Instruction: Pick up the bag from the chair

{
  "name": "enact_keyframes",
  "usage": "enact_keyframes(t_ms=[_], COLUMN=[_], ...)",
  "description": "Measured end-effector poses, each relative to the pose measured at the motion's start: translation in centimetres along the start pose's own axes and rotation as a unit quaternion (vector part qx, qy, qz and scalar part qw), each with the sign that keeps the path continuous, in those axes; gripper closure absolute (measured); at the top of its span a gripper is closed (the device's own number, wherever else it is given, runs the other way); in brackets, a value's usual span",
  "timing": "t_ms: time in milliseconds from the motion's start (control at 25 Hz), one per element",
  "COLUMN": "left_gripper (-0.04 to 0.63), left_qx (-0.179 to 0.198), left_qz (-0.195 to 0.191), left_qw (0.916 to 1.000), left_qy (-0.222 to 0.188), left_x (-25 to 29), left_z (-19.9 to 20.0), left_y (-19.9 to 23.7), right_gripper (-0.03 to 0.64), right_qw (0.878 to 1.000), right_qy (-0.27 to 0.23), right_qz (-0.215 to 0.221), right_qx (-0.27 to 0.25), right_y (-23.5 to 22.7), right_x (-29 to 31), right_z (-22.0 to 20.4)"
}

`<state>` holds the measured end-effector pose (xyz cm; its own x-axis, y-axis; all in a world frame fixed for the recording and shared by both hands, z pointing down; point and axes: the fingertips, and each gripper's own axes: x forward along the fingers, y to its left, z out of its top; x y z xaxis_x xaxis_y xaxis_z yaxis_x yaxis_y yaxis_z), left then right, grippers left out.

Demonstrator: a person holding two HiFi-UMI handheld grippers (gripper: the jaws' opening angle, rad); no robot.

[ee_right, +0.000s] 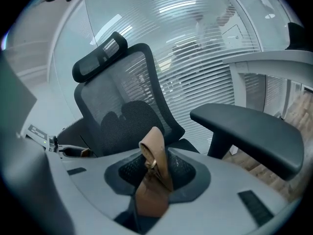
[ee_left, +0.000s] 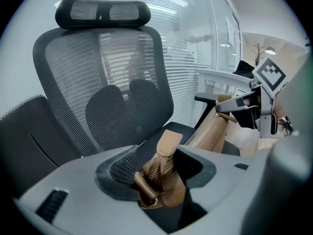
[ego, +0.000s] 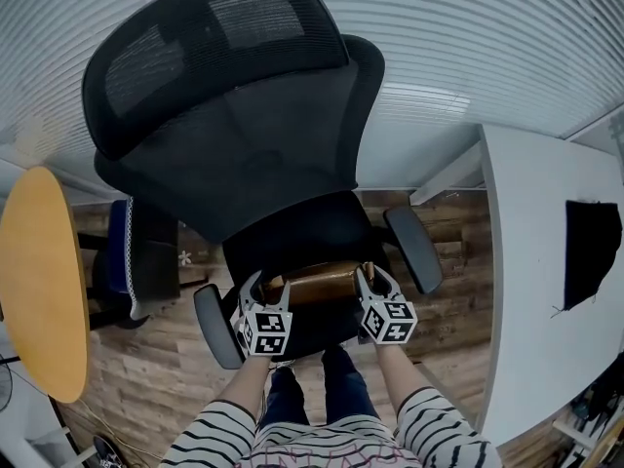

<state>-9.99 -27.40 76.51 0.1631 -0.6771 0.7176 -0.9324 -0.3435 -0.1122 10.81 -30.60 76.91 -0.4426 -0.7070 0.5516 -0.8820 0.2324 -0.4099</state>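
Tan bag (ego: pixel 314 286), ends part-hidden

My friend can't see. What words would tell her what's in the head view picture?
The left gripper and right gripper each clamp one end of a brown bag over the seat of a black mesh office chair. A round yellow table stands at the left, a white desk at the right.

Left tongs (ego: pixel 268 286), right tongs (ego: pixel 375 279) — clamped.
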Motion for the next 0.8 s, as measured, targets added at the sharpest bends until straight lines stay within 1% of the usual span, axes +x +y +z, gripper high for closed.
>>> enact_keyframes(t_ms=[40, 120, 160, 200, 280, 320, 400, 480, 520, 600, 680, 800], left_gripper=[0.379, 0.507, 0.537, 0.554, 0.569, 0.571, 0.571, 0.572, 0.572, 0.572, 0.572, 0.572], left_qx=[-0.008, -0.019, -0.021, -0.024, -0.042, -0.062, -0.109, -0.138, -0.143, -0.141, -0.131, -0.111], left_qz=[0.007, 0.017, 0.017, 0.015, 0.006, 0.000, -0.010, -0.019, -0.024, -0.036, -0.046, -0.051], left_qw=[0.9999, 0.9996, 0.9996, 0.9996, 0.9990, 0.9980, 0.9934, 0.9883, 0.9863, 0.9844, 0.9851, 0.9874], left_qy=[-0.005, -0.010, -0.009, -0.008, -0.011, -0.016, -0.035, -0.063, -0.077, -0.098, -0.102, -0.100], left_x=[-0.2, -0.5, -0.7, -0.7, -1.0, -1.3, -2.1, -3.1, -3.6, -4.5, -4.7, -5.0], left_z=[0.0, -0.2, -0.3, -0.5, -0.5, -0.5, -0.1, 0.7, 1.3, 2.5, 3.3, 3.6], left_y=[0.4, 1.3, 1.6, 1.8, 1.8, 1.7, 1.5, 1.3, 1.2, 1.3, 1.6, 1.9], right_gripper=[0.484, 0.488, 0.488, 0.488, 0.493, 0.497, 0.509, 0.516, 0.518, 0.520, 0.522, 0.523], right_qw=[1.000, 1.000, 1.000, 1.000, 1.000, 0.999, 0.999, 0.998, 0.998, 0.997, 0.997, 0.997], right_qy=[-0.001, -0.004, -0.004, -0.002, 0.004, 0.007, 0.011, 0.014, 0.015, 0.016, 0.014, 0.012], right_qz=[-0.002, -0.008, -0.011, -0.014, -0.025, -0.032, -0.047, -0.056, -0.059, -0.062, -0.065, -0.074], right_qx=[0.003, 0.010, 0.011, 0.010, -0.001, -0.008, -0.022, -0.031, -0.034, -0.036, -0.033, -0.025], right_y=[-0.1, -0.2, -0.2, -0.1, 0.0, 0.0, 0.0, 0.2, 0.4, 0.9, 1.1, 1.0], right_x=[-0.1, -0.3, -0.5, -0.6, -0.7, -0.9, -1.2, -1.7, -1.9, -2.5, -3.0, -3.5], right_z=[-0.1, -0.3, -0.4, -0.5, -0.6, -0.7, -0.9, -1.0, -1.1, -1.2, -1.3, -1.5])
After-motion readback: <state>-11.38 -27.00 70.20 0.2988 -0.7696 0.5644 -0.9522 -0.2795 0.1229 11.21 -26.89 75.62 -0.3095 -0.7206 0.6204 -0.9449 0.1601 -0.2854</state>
